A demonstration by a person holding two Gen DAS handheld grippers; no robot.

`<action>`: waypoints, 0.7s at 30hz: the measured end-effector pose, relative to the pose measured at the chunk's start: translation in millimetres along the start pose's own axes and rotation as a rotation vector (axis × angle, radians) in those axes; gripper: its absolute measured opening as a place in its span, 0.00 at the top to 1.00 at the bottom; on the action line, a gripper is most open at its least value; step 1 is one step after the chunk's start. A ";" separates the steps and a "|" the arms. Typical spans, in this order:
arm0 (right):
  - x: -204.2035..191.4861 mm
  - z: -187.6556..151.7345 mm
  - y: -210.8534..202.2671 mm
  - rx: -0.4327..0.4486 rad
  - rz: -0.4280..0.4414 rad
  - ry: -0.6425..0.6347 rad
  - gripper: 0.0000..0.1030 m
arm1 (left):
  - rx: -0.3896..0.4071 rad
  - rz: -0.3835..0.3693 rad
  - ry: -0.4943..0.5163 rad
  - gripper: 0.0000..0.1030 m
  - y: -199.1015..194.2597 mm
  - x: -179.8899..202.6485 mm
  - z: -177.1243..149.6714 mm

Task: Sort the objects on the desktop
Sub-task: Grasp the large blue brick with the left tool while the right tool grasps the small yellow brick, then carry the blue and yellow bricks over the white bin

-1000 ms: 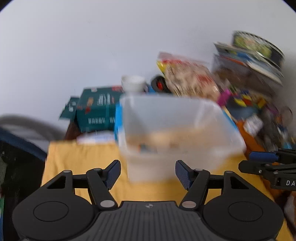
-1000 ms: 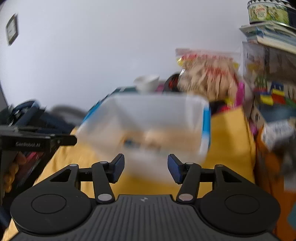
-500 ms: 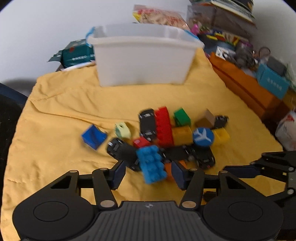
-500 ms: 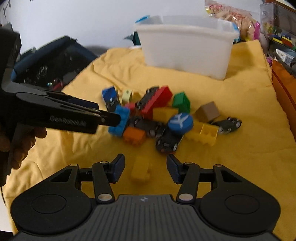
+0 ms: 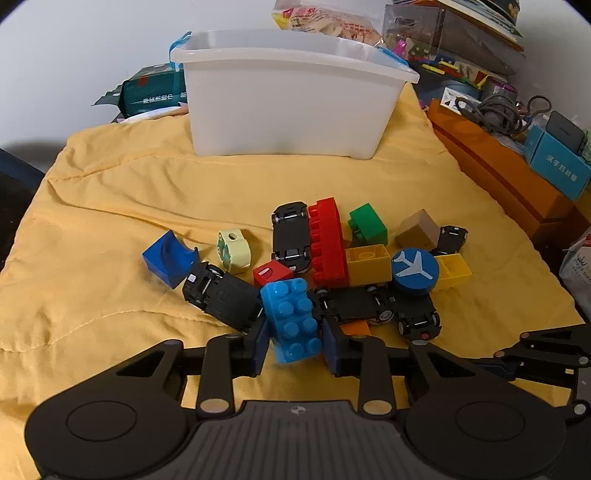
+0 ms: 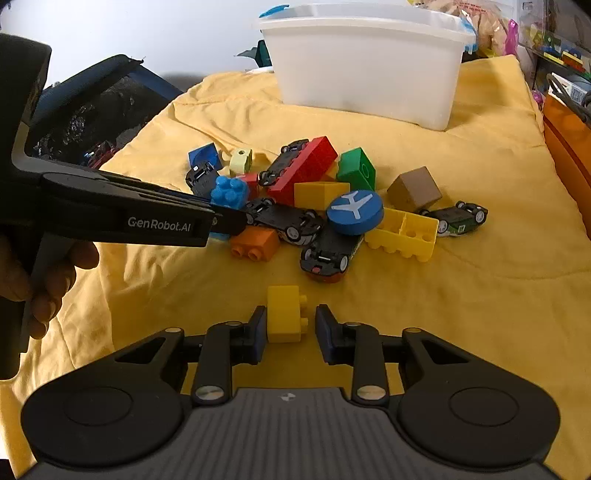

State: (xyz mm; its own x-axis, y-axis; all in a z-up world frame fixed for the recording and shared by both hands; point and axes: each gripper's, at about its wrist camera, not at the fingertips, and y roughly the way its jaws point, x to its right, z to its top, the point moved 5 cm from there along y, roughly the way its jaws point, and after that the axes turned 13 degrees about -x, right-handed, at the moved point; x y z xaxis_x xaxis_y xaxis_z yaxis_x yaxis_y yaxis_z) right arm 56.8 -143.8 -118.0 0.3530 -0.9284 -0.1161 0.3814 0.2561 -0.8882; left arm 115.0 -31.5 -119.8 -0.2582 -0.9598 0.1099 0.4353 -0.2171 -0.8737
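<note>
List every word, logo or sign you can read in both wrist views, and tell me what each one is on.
"GenRobot.AI": white lettering on the side of the left tongs.
White aeroplane sign, no words: top of the round blue disc.
White characters on the teal box: too blurred to read.
White print on the dark green packet: too blurred to read.
Snack bag print: unreadable.

A yellow cloth (image 5: 110,206) covers the desk. At eleven o'clock sits a teal packet (image 5: 151,94); at two o'clock, an orange box (image 5: 495,173).
</note>
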 end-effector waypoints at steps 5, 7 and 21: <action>1.8 2.6 -8.2 0.031 0.014 0.014 0.75 | 0.018 -0.021 -0.011 0.72 -8.3 -5.4 -0.8; 3.5 4.9 -13.9 0.047 0.022 0.024 0.75 | 0.030 -0.022 -0.016 0.73 -13.7 -6.8 0.4; 24.3 55.2 -58.7 0.204 0.019 0.065 0.75 | 0.178 -0.047 -0.057 0.73 -70.4 -21.9 45.7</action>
State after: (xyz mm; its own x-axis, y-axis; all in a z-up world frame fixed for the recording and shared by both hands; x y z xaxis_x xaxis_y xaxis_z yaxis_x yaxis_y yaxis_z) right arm 90.1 -166.6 -44.2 0.3086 -0.9366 -0.1660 0.5427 0.3167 -0.7780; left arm 129.5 -3.3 -39.1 -0.2342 -0.9555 0.1795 0.5710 -0.2846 -0.7700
